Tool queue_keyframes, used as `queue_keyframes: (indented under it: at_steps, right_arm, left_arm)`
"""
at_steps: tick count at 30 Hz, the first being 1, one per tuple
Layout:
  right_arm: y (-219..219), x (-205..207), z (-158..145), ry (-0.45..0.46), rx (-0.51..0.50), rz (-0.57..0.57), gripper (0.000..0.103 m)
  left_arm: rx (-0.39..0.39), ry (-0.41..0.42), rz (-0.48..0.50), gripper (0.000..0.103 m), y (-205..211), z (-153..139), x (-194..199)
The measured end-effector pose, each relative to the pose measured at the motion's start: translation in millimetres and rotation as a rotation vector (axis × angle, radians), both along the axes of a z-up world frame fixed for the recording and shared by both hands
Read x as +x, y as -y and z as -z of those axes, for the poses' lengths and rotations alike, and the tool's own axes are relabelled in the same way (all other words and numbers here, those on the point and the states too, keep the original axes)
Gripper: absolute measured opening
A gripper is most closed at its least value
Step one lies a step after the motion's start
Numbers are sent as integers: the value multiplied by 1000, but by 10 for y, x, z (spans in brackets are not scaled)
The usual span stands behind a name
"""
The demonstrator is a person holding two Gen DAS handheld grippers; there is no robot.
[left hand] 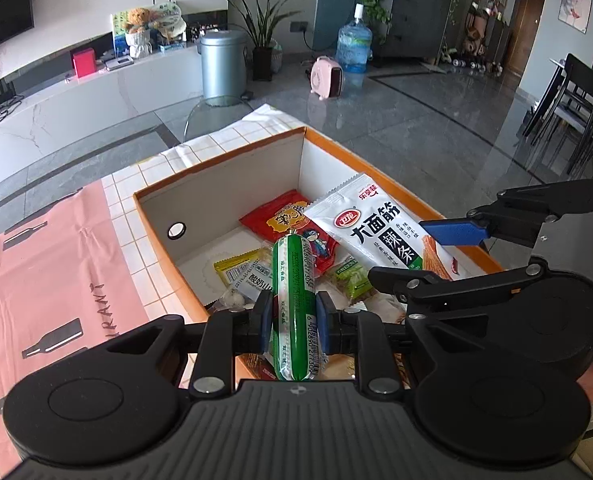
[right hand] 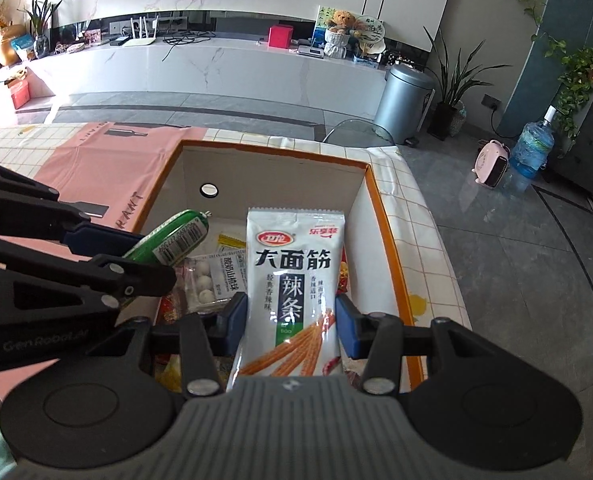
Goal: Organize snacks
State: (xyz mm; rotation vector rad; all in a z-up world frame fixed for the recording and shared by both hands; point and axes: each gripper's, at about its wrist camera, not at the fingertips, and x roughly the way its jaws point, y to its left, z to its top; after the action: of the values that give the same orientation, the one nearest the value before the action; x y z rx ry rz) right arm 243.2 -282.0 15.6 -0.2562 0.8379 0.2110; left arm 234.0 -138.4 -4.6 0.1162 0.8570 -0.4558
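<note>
My left gripper (left hand: 294,322) is shut on a green sausage stick (left hand: 294,300) and holds it over the near end of an orange-rimmed cardboard box (left hand: 232,160). My right gripper (right hand: 292,322) is shut on a white spicy-strip packet (right hand: 292,280) and holds it over the same box (right hand: 272,148). Each gripper shows in the other's view: the right one (left hand: 452,236) at the box's right side, the left one (right hand: 112,240) at its left with the sausage (right hand: 168,240). In the box lie a red packet (left hand: 284,220), a yellow-labelled bag of white balls (left hand: 242,276) and a green packet (left hand: 350,280).
The box stands on a table with a pink and white checked cloth (left hand: 48,264). Beyond the table edge are a clear chair back (left hand: 216,114), a grey bin (left hand: 221,64), a pink heater (left hand: 326,78) and a water jug (left hand: 353,44) on the tiled floor.
</note>
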Motion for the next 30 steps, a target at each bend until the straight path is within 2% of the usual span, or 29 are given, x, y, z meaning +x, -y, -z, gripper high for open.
queue_keyframes:
  at_steps: [6, 11, 22, 27, 30]
  right_arm:
    - [-5, 242, 190, -60, -8, -33, 45]
    - [-42, 444, 368, -86, -53, -69, 45]
    - [-110, 733, 661, -152, -103, -115, 45]
    - [-111, 726, 627, -163, -109, -116, 47]
    - [-108, 670, 568, -161, -113, -116, 49]
  left_arm:
    - [63, -38, 15, 24, 59, 186, 252]
    - [114, -66, 34, 24, 89, 309, 416]
    - [200, -63, 63, 24, 221, 389, 539]
    - [202, -77, 63, 25, 202, 354, 520]
    - [214, -56, 65, 28, 227, 294, 485]
